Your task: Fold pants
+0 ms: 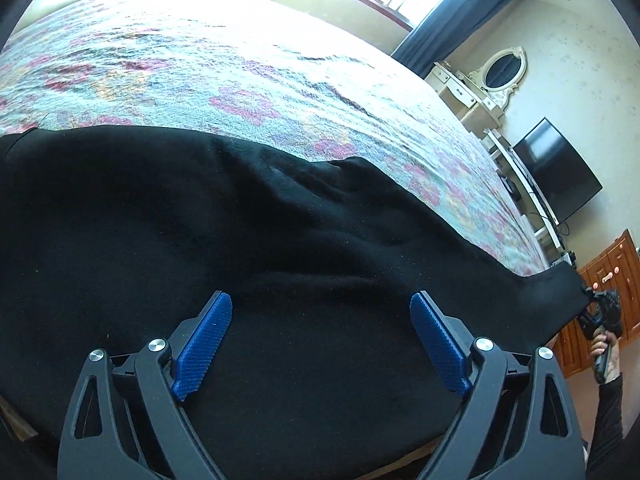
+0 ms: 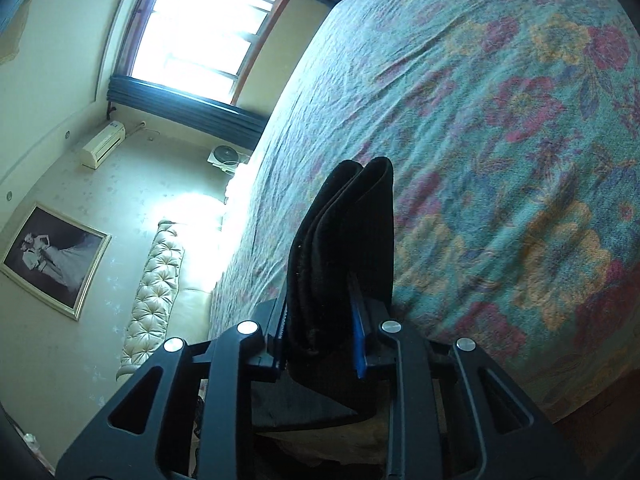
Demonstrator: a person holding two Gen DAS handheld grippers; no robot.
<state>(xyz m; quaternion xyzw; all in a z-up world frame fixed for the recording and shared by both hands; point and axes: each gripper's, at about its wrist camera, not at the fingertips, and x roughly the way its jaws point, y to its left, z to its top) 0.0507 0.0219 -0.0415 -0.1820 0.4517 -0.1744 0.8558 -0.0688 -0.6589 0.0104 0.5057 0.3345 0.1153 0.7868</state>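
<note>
The black pants (image 1: 240,232) lie spread on the floral bedspread (image 1: 224,64) and fill the lower half of the left wrist view. My left gripper (image 1: 322,312) is open just above the cloth, blue pads (image 1: 204,344) wide apart, holding nothing. At the far right of that view my right gripper (image 1: 600,308) holds the end of the pants lifted off the bed edge. In the right wrist view my right gripper (image 2: 320,308) is shut on a folded, ribbed black band of the pants (image 2: 344,240), which stands up between the fingers over the bedspread (image 2: 500,120).
A white dresser with an oval mirror (image 1: 500,68), a dark TV (image 1: 560,172) and a wooden cabinet (image 1: 608,280) stand beyond the bed. A bright window (image 2: 204,32), a wall air conditioner (image 2: 102,144), a framed photo (image 2: 52,256) and a tufted headboard (image 2: 156,284) show on the right wrist view's left.
</note>
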